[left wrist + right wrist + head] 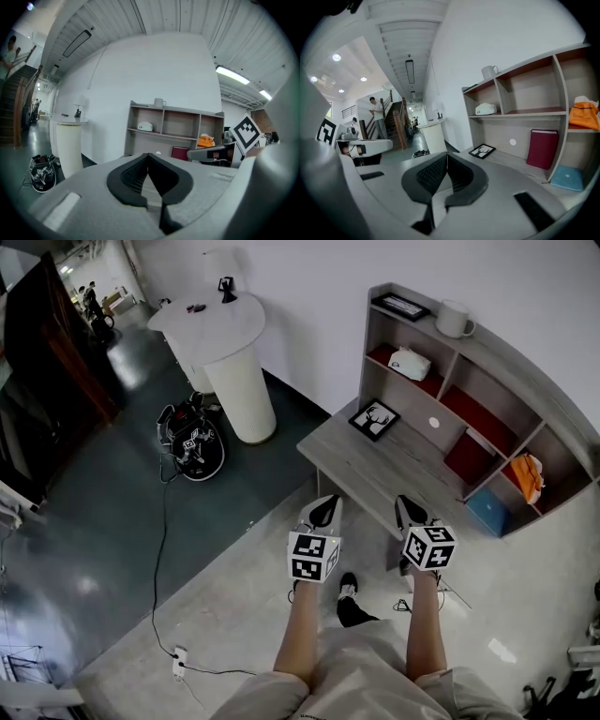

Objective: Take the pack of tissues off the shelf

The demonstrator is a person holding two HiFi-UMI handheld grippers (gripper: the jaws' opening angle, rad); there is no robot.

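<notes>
The white pack of tissues [410, 363] lies in the upper left compartment of the grey shelf [487, 362], on a red liner. It also shows small in the left gripper view, as the tissue pack [145, 126], and in the right gripper view, as the tissue pack [486, 109]. My left gripper [325, 507] and right gripper [409, 509] hover side by side over the near edge of the grey desk [375, 474], well short of the shelf. Both are shut and empty, as seen at the left gripper [148, 157] and the right gripper [446, 157].
A white mug [454, 319] and a framed picture [400, 306] stand on top of the shelf. A deer picture [374, 419] lies on the desk. Lower compartments hold a red book [469, 457], an orange item [527, 474] and a blue item [488, 512]. A white pedestal table [225, 343] and black gear [192, 442] are at left.
</notes>
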